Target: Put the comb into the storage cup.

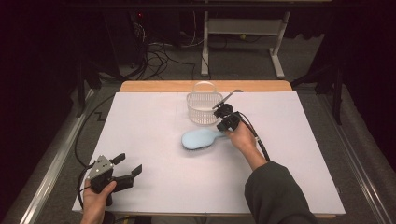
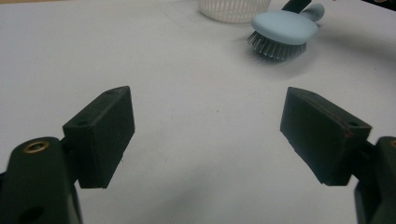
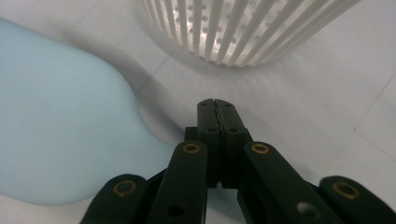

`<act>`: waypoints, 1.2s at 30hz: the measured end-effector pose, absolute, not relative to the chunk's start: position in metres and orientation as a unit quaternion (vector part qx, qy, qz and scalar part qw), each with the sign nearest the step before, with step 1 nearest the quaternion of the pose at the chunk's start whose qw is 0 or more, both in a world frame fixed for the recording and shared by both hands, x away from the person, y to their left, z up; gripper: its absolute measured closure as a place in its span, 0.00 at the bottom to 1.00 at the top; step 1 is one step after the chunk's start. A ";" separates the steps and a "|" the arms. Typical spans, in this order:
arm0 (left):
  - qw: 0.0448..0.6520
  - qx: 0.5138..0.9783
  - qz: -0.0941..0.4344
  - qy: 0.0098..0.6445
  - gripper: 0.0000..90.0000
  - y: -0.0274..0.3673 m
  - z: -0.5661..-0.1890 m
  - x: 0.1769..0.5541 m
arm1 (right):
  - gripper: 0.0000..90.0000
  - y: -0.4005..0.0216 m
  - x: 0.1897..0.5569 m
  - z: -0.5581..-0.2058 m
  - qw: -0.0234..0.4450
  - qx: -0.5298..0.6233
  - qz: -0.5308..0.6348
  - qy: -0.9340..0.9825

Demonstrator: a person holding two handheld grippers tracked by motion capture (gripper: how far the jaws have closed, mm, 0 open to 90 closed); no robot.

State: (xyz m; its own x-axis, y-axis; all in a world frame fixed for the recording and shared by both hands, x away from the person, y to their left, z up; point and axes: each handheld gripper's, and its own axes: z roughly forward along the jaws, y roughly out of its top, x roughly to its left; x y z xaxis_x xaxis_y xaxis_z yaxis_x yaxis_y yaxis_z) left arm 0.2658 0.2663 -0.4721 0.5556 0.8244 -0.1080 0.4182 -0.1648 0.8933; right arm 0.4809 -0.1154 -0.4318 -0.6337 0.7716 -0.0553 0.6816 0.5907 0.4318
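Pale-blue brush (image 1: 198,139) lies bristles down at the table's centre, the white basket (image 1: 203,108) at its 12 o'clock. The right gripper (image 3: 217,106) is fully closed beside the handle, with nothing seen held. The left gripper (image 2: 208,135) is held wide open and empty. Opening before a grasp is judged necessary next.

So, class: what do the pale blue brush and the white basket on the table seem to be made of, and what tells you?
Brush: probably moulded plastic, with a smooth matt pale blue back and no seams; its dark bristles look like stiff synthetic fibre. Basket: likely rigid white plastic, with thin, even upright slats and a perforated base in the right gripper view, slightly translucent.
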 end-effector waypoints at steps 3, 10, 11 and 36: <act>0.491 0.734 0.205 0.422 0.21 0.265 -0.472 0.265 | 1.00 -0.115 0.478 -0.434 0.112 0.411 0.191 0.885; 0.491 0.734 0.203 0.422 0.21 0.266 -0.472 0.265 | 1.00 -0.112 0.469 -0.435 0.103 0.406 0.193 0.887; 0.491 0.734 0.204 0.422 0.21 0.266 -0.472 0.265 | 1.00 -0.111 0.467 -0.435 0.103 0.401 0.195 0.889; 0.491 0.731 0.206 0.427 0.21 0.266 -0.472 0.264 | 1.00 -0.119 0.432 -0.431 0.088 0.382 0.224 0.892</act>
